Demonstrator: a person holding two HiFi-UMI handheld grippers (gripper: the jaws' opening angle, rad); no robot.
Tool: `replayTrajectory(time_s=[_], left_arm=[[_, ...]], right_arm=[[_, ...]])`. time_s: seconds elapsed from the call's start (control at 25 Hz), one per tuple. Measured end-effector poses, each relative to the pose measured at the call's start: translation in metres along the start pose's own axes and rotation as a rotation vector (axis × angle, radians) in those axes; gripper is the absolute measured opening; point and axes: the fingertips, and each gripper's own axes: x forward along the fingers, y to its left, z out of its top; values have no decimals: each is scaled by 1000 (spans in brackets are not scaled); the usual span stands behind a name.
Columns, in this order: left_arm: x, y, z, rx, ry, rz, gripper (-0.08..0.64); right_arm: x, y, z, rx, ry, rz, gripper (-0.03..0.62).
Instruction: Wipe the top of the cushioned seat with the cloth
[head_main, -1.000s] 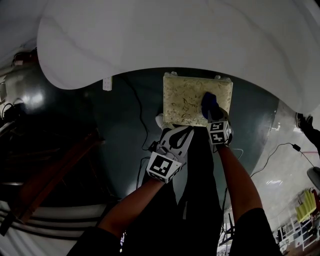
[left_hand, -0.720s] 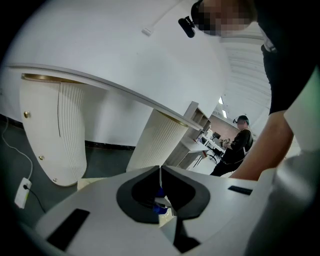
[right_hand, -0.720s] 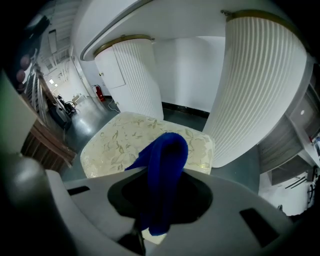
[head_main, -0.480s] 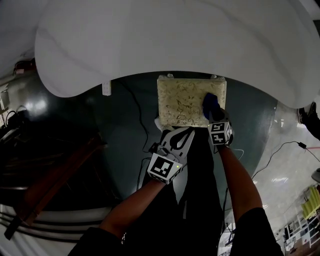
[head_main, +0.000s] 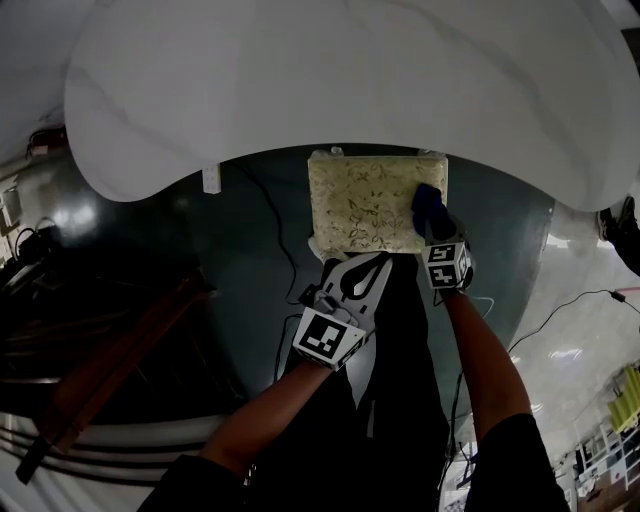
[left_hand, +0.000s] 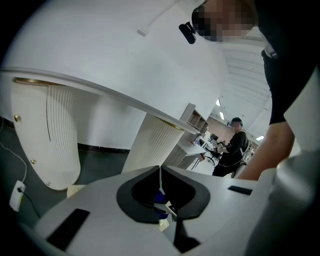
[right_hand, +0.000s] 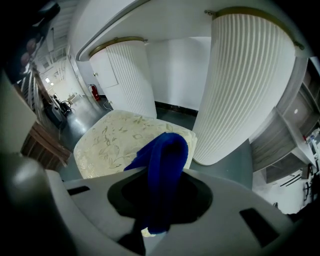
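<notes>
A broad white tabletop (head_main: 350, 80) is carried on fluted white pedestals (right_hand: 250, 85); below, a dark glossy floor (head_main: 240, 270) is crossed by a cable (head_main: 279, 235).

Left tool (head_main: 377, 263) jaws together, right tool (head_main: 433, 228) clamped, reaching forward

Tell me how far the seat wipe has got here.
Done: the blue cloth is clamped in the right gripper. In hand: it is at the right edge of the cushioned seat. Left: the rest of the top shows no wipe marks, so coverage cannot be judged. The left gripper is shut, empty, short of the seat's near edge.
</notes>
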Motion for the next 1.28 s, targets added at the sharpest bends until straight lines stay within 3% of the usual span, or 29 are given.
replayTrajectory(time_s=[0.32,0.56,0.76,0.84,1.0,1.2,1.28], left_arm=[[-7,11,3,0,-12,5,23],[-25,16,9,76,-43,12,23],[-51,32,7,26,-66,33,23],[-65,41,7,24,-76,51,23],[-92,54,14,58,-110,71,23],[-127,77,11,75,-124,106,23],[-140,88,6,78,-117,120,23]], right_arm=[[-1,-12,-7,11,25,-57,97],[-7,-19,-8,17,42,-109,97],[-19,-12,1,74,31,-127,95],[-28,3,18,71,-4,-126,95],[-46,49,67,-29,-123,-70,95],[-64,129,117,63,-243,53,94],[-70,165,129,46,-260,98,94]])
